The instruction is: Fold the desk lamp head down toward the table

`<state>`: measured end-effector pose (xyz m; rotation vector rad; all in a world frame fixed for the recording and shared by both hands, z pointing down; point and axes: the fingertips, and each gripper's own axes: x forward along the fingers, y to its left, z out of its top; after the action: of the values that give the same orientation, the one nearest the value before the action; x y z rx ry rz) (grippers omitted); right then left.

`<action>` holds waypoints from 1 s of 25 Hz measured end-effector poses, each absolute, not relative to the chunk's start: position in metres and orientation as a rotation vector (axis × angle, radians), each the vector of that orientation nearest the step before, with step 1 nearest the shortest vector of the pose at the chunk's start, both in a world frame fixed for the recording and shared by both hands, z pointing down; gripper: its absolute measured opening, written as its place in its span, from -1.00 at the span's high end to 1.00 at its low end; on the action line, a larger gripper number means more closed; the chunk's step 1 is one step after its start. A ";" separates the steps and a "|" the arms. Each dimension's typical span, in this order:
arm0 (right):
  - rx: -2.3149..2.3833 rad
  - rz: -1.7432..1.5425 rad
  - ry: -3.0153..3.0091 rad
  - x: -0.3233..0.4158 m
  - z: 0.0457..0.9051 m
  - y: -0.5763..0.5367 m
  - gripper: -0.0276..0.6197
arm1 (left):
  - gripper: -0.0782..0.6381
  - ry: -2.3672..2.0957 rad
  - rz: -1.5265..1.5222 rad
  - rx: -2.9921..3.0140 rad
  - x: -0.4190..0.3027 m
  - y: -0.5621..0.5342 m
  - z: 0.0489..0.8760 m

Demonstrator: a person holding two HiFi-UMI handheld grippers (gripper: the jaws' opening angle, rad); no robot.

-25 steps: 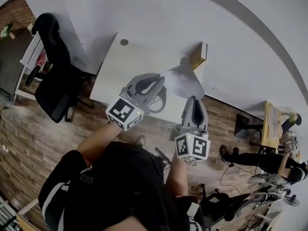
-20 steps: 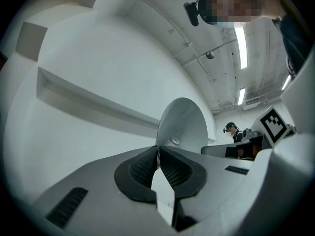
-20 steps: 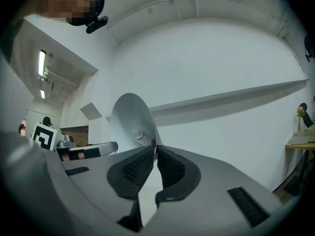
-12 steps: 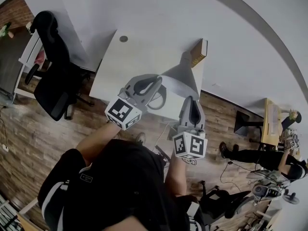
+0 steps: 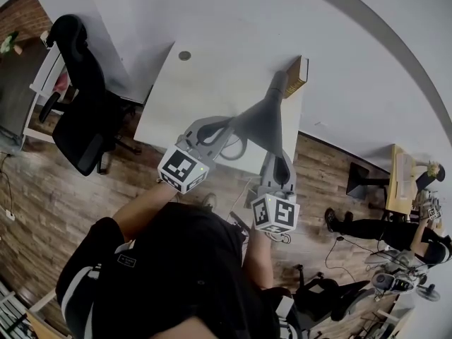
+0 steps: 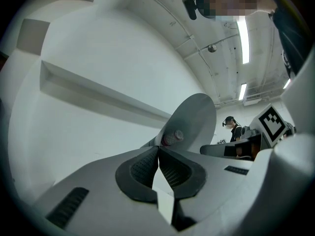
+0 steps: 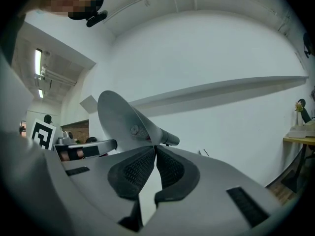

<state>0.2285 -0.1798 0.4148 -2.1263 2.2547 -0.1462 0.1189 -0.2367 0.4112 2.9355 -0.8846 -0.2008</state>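
Head view looks steeply down: a black office chair (image 5: 78,119) stands at far left, then a white tabletop (image 5: 176,97) set against the wall. Over the tabletop's near edge hangs the grey cone-shaped lamp head (image 5: 263,122), tilted on its arm. The left claw (image 5: 235,128) is closed on the left side of its rim. The right claw (image 5: 278,155), whose jaws have just been closing, pinches the near side, with the thin edge caught between its pads. The fold seems under way: the head is tipped but not yet low. The next move calls for both claws to press down together and evenly, so the joint bends and the base stays put. No brand or writing is legible, only black-and-white square markers on the claws' cubes.
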 end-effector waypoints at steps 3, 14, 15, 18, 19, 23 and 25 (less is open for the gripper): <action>-2.143 -0.145 2.267 0.229 0.426 -0.179 0.84 | 0.70 -0.888 -0.190 2.958 0.120 -0.235 0.422; -2.216 -0.142 2.312 0.231 0.471 -0.185 0.84 | 0.70 -0.917 -0.119 3.017 0.124 -0.240 0.466; -2.220 -0.145 2.315 0.231 0.475 -0.185 0.84 | 0.70 -0.920 -0.110 3.019 0.124 -0.241 0.469; -2.236 -0.154 2.325 0.232 0.484 -0.188 0.84 | 0.70 -0.924 -0.081 3.021 0.126 -0.244 0.478; -2.242 -0.157 2.330 0.232 0.487 -0.189 0.84 | 0.70 -0.923 -0.072 3.022 0.127 -0.244 0.481; -2.262 -0.153 2.351 0.233 0.493 -0.190 0.84 | 0.70 -0.919 -0.044 3.035 0.128 -0.246 0.487; -2.270 -0.149 2.365 0.233 0.494 -0.190 0.83 | 0.70 -0.920 -0.038 3.038 0.128 -0.247 0.488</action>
<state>0.2329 -0.1900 0.4940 -2.2704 2.3649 -0.1487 0.1283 -0.2468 0.4880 3.0382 -0.9195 -0.0380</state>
